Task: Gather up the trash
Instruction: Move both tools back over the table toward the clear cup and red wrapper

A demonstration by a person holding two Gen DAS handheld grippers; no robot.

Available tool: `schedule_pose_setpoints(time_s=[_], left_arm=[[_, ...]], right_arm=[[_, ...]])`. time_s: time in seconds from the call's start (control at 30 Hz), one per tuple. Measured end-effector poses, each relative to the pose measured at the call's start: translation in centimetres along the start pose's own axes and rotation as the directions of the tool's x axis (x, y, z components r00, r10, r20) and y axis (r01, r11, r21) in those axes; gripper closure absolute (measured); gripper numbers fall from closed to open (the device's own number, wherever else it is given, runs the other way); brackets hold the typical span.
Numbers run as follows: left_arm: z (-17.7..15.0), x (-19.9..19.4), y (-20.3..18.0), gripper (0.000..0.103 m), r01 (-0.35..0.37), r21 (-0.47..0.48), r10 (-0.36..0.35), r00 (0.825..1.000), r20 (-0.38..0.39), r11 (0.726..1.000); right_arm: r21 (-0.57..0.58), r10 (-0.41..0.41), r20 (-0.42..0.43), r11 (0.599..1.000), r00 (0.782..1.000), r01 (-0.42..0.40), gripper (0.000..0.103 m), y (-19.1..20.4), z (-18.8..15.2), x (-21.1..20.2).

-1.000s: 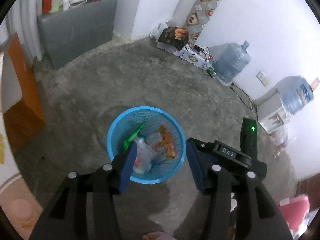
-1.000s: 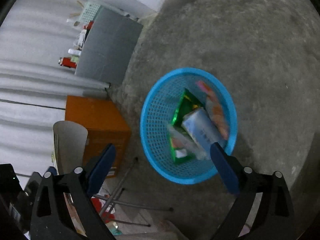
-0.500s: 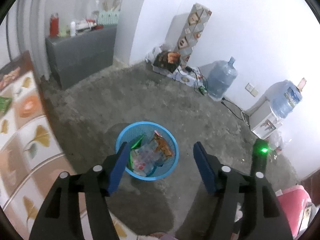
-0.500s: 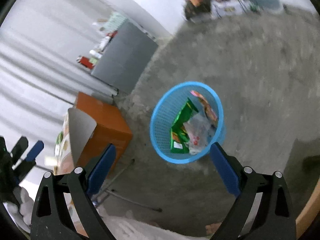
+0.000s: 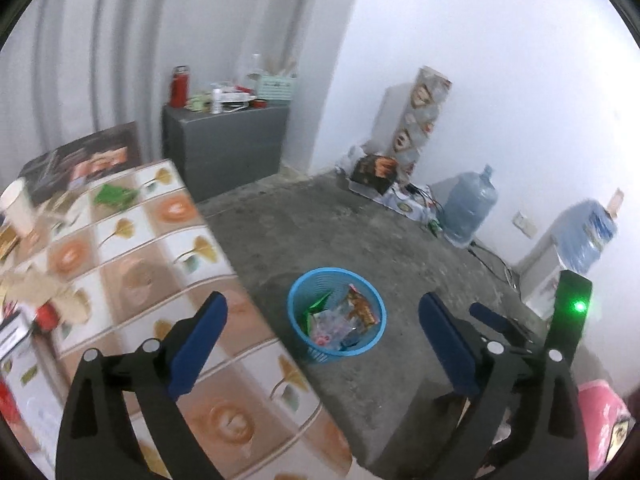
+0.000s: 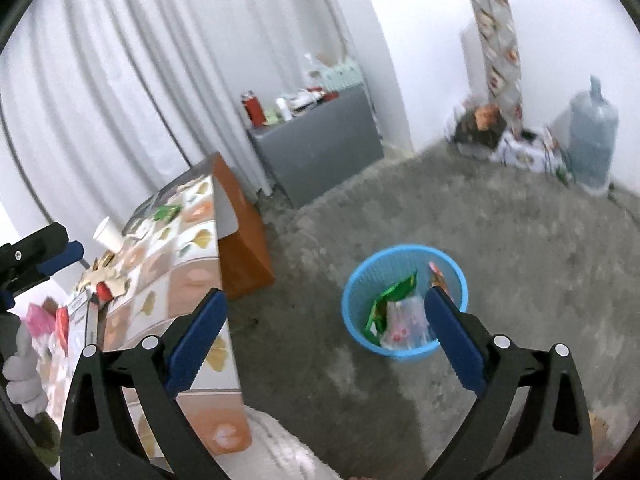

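Observation:
A blue mesh basket [image 5: 295, 300] [image 6: 360, 280] stands on the concrete floor, holding green, orange and clear wrappers. My left gripper [image 5: 322, 306] hangs well above and behind it, jaws opening wide with nothing between them. High over the floor, my right gripper [image 6: 325, 298] is open and empty too, the basket lying under its right finger. A table with a flowered cloth [image 5: 140, 260] [image 6: 192, 248] carries a green wrapper [image 5: 114, 196] [image 6: 166, 212], a white paper cup [image 5: 16, 208] [image 6: 108, 234] and more litter near its left end.
A grey cabinet [image 5: 228, 144] [image 6: 320, 152] with bottles on top stands by the curtain. Water jugs [image 5: 468, 208] [image 6: 592, 136] and cables line the far wall. An orange box [image 6: 244, 256] sits under the table's end. Bare floor surrounds the basket.
Both grippers have risen and drawn back from the basket, which now looks smaller. The left jaws have spread much wider. The right view has rolled upright, and the table has come into sight.

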State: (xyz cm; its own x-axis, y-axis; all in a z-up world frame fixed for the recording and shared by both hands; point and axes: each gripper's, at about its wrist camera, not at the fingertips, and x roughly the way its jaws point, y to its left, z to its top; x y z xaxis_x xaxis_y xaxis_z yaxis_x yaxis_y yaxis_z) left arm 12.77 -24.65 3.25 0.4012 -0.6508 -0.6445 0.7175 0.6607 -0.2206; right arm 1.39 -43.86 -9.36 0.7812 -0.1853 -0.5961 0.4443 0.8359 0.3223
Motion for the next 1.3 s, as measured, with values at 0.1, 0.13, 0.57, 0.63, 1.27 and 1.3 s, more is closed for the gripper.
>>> schedule_pose_setpoints(time_s=[0.1,0.13,0.57,0.63,1.27,1.3], left_arm=[[-0.8,-1.9,1.5,0.006,-0.041,-0.059,0.041,0.999,0.008,0.997],[-1.0,-2.4,2.0,0.006,-0.053,-0.074,0.053,0.999,0.011,0.996],[-3.9,-7.5,8.3,0.006,-0.165,-0.277,0.173,0.985,0.005,0.947],[-4.4,-8.5,8.9,0.006,-0.154,-0.295,0.168,0.985,0.024,0.943],[-12.5,-17.8,17.3,0.006,-0.152,-0.481,0.262,0.95,0.17,0.864],[-12.7,-18.1,17.7,0.006,-0.156,-0.49,0.27,0.948,0.171,0.857]], right_arm=[[-0.057,-0.014,0.011,0.998,1.0,0.014,0.008,1.9,-0.1,-0.8],[-0.078,-0.014,0.015,0.997,1.0,0.015,0.008,2.5,0.0,-1.0],[-0.219,0.034,-0.037,0.975,0.999,-0.041,0.008,8.9,-0.7,-1.5],[-0.243,0.053,-0.062,0.968,0.997,-0.066,0.008,10.0,-1.1,-1.2],[-0.154,0.313,-0.281,0.918,0.907,-0.364,0.008,17.4,-1.1,1.7],[-0.149,0.325,-0.292,0.913,0.9,-0.379,0.008,17.9,-1.1,1.9]])
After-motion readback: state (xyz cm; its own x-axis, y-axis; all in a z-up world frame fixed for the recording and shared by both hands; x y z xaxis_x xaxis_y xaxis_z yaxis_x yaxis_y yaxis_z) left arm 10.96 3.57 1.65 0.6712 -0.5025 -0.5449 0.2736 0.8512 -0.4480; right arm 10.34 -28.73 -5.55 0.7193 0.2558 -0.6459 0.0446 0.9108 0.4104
